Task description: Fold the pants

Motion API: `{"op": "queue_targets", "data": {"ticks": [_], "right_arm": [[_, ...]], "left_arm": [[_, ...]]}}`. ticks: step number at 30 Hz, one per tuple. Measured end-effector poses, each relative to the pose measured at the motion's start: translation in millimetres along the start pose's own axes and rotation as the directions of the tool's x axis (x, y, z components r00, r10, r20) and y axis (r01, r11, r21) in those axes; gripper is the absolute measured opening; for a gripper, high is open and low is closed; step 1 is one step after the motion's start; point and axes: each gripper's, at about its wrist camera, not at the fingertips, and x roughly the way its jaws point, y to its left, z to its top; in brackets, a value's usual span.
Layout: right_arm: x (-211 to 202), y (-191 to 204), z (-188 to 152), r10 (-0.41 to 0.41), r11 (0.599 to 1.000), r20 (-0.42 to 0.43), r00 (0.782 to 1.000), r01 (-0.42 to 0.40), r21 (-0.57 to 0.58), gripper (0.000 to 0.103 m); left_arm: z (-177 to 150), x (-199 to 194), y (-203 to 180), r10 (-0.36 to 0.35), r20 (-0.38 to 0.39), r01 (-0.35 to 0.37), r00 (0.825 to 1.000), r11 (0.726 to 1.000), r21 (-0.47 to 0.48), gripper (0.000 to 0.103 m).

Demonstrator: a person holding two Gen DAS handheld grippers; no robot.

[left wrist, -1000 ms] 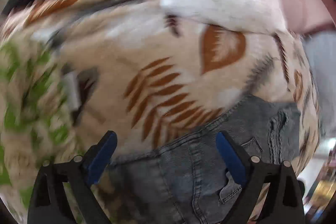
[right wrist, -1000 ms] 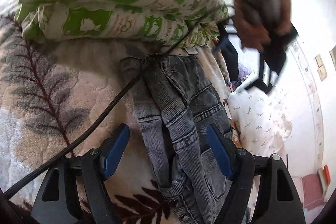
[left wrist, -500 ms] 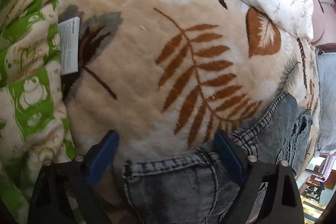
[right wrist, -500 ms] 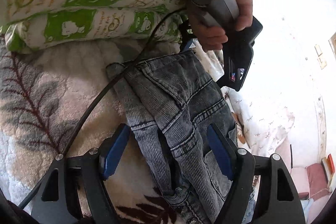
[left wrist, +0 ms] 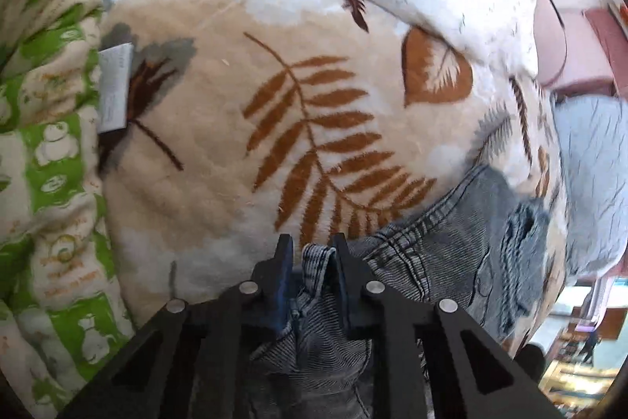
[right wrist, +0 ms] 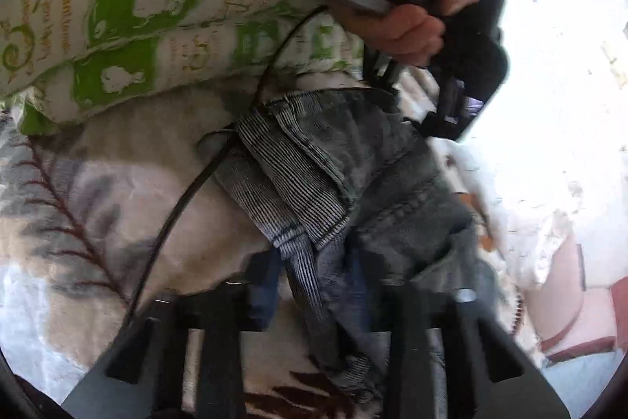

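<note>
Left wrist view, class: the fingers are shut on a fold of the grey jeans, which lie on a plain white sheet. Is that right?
One detail is wrong. The left gripper is indeed shut on a fold of the grey jeans, but the left wrist view shows them lying on a cream blanket printed with brown fern leaves, not on a plain white sheet.

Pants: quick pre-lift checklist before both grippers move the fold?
1. Left gripper shut on the pants: ok, denim pinched between its fingers.
2. Right gripper shut on the pants: ok, though the view is blurred.
3. Black cable clear of the pants: not ok, it lies over the waistband edge.
4. Green pillow clear of the pants: ok, off to the side.
5. Pants flat on the blanket: not ok, bunched near the right gripper.
6. Grip depth: cannot tell.
</note>
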Motion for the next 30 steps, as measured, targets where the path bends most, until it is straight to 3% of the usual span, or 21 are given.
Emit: {"op": "queue_targets", "data": {"ticks": [2, 11, 15, 21, 27, 30], "right_arm": [[-1.7, -8.2, 0.4, 0.011, 1.000, 0.007, 1.000, -0.011, 0.023, 0.016], [-35.1, -53.6, -6.5, -0.054, 0.981, 0.115, 0.992, 0.031, 0.189, 0.014], [-47.4, -82.5, -21.7, -0.070, 0.948, 0.145, 0.987, 0.020, 0.318, 0.014], [-71.4, -131.2, -57.8, -0.070, 0.839, 0.163, 0.984, -0.030, 0.544, 0.014], [-80.6, -162.3, -116.5, -0.092, 0.700, 0.144, 0.985, -0.039, 0.713, 0.013], [-84.5, -177.7, -151.4, -0.077, 0.589, 0.135, 0.988, -0.064, 0.806, 0.013]], "left_arm": [[1.9, -6.8, 3.0, -0.011, 0.022, 0.011, 1.000, 1.000, -0.021, 0.013], [8.8, -36.2, 5.1, -0.078, 0.091, 0.082, 0.993, 0.995, -0.048, 0.013], [16.7, -54.3, -23.3, -0.100, 0.120, 0.104, 0.988, 0.994, -0.025, 0.013], [27.9, -67.1, -106.7, -0.104, 0.119, 0.095, 0.987, 0.992, 0.077, 0.013], [34.6, -53.2, -235.5, -0.058, 0.077, 0.038, 0.995, 0.969, 0.243, 0.013], [36.4, -31.4, -304.5, -0.015, 0.053, -0.003, 0.998, 0.948, 0.318, 0.013]]}}
